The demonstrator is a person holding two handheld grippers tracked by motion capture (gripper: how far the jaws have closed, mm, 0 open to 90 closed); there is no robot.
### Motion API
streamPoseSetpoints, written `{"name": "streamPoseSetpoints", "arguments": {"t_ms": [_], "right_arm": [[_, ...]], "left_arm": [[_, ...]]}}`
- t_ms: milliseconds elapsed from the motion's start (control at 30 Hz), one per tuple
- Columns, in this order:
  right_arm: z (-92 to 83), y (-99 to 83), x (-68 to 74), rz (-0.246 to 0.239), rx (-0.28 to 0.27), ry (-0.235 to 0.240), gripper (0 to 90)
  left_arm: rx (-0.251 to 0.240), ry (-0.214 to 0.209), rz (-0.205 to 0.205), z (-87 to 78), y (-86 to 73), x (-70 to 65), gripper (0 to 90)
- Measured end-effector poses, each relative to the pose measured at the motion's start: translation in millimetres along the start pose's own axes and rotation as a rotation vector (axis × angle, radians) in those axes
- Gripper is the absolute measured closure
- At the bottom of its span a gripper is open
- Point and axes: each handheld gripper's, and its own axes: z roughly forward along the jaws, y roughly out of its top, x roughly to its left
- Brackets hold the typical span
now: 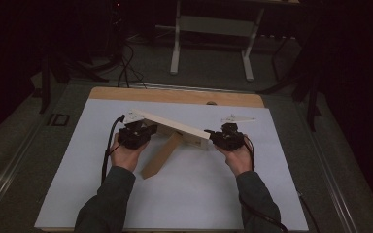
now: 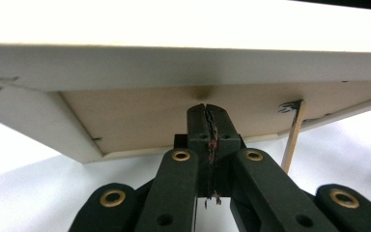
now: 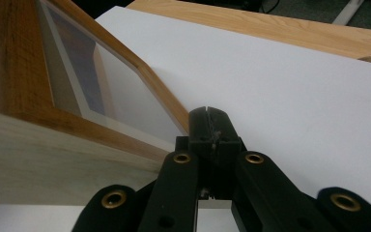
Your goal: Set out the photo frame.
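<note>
Picture frame (image 1: 172, 127) hung tilted between my two tools, lifted off the white tabletop (image 1: 189, 194). My left tool (image 2: 206, 107) was pressed together, its tip against the frame's back board; my right tool (image 3: 207, 112), also pressed together, touched the glazed front's wooden edge. Its stand (image 1: 161, 156) hung open, touching down. I judged raising done, setting upright left.

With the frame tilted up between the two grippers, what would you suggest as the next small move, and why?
Probably push the frame a little more upright. Both the left hand-held gripper and the right hand-held gripper are shut at its ends, and its stand slants out low over the white sheet.
</note>
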Motion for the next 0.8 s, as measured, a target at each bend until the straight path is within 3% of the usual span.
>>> {"name": "streamPoseSetpoints", "arguments": {"t_ms": [800], "right_arm": [[-4.4,1.3,5.8,-0.041,0.022,0.015,89.9]], "left_arm": [[0.016,0.002,0.028,5.2,3.6,-10.0,90.0]]}}
